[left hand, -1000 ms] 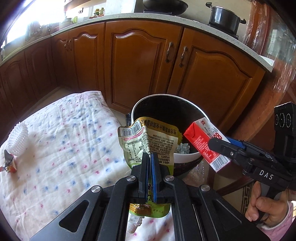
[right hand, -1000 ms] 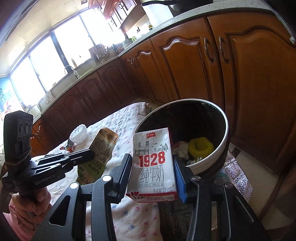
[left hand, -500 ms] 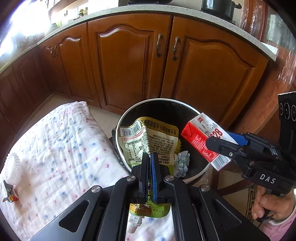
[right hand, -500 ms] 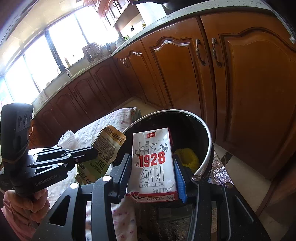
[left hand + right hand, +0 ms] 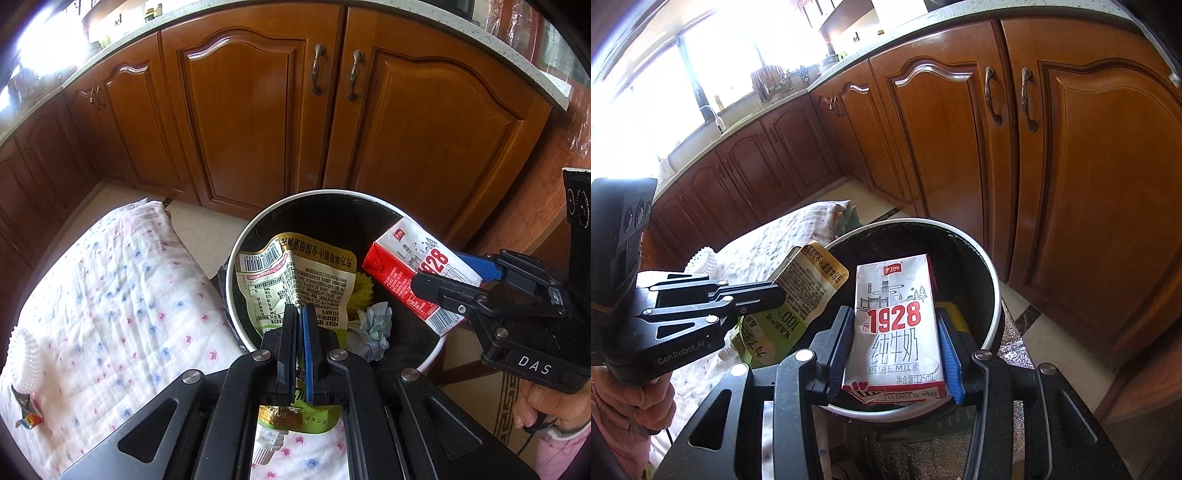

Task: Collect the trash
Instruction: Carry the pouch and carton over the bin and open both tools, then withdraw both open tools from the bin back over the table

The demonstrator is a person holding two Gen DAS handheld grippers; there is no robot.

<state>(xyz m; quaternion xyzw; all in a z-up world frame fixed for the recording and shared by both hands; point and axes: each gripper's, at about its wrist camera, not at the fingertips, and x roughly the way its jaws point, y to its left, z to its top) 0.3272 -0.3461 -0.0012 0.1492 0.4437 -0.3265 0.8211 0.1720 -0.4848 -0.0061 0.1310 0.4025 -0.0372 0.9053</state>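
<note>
Over the round bin (image 5: 334, 194) with the white rim, in front of the brown wooden cabinets (image 5: 251, 110), both claws carry trash. The left claw (image 5: 300, 314) is pinched tight on a yellow-green snack pouch (image 5: 295, 275), its two fingers pressed flat together on the lower part of the foil; the printed top of the pouch with its barcode stands above the bin's dark inside. The right claw (image 5: 895, 332) grips a red and white milk carton (image 5: 895, 317) by its two narrow sides, jaws about halfway apart with the pads against the card, and the carton hangs over the bin's mouth, its front marked "1928". From the left wrist view the carton is tilted above the bin's right rim. Down inside the bin lie a crumpled pale tissue (image 5: 373, 326) and a yellow ruffled thing (image 5: 362, 291). Beside the bin, to its left, the tabletop is covered by a white cloth with small pink and blue marks (image 5: 122, 295); a white foam net (image 5: 24, 354) and a small colourful wrapper (image 5: 27, 415) lie at the cloth's far left edge.
</note>
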